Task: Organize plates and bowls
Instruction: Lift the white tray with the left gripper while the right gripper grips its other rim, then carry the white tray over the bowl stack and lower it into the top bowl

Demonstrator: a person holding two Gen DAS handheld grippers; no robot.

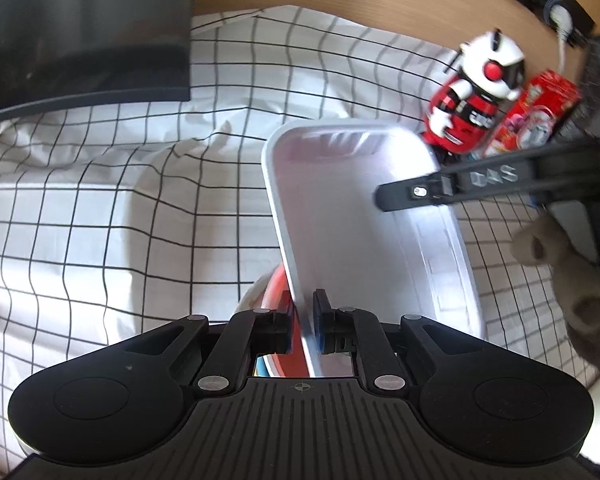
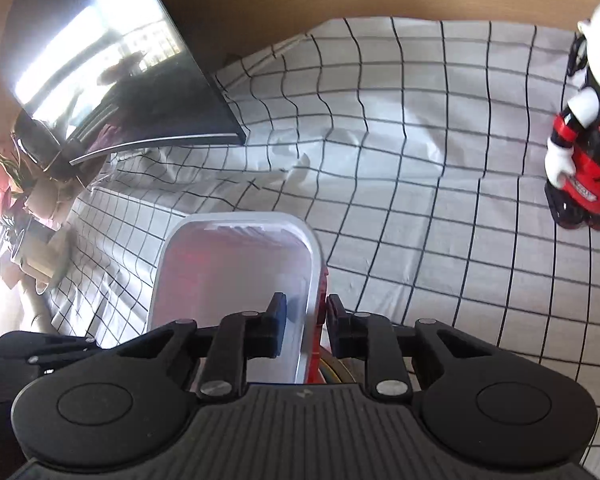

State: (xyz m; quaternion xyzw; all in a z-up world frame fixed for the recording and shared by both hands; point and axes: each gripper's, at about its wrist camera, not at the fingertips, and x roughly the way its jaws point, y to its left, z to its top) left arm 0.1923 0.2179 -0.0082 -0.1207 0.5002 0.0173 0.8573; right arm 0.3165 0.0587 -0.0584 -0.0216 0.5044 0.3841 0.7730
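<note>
White rectangular tray (image 1: 352,216) rim pinched in left gripper (image 1: 304,314) jaws at lower centre, right gripper (image 2: 305,320) jaws straddling opposite rim unclosed, red dish (image 1: 278,300) beneath mostly hidden.

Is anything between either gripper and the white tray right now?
Nothing visible. The left gripper is clamped on the white tray rim; the right gripper straddles the opposite rim, jaws not visibly closed on it.
</note>
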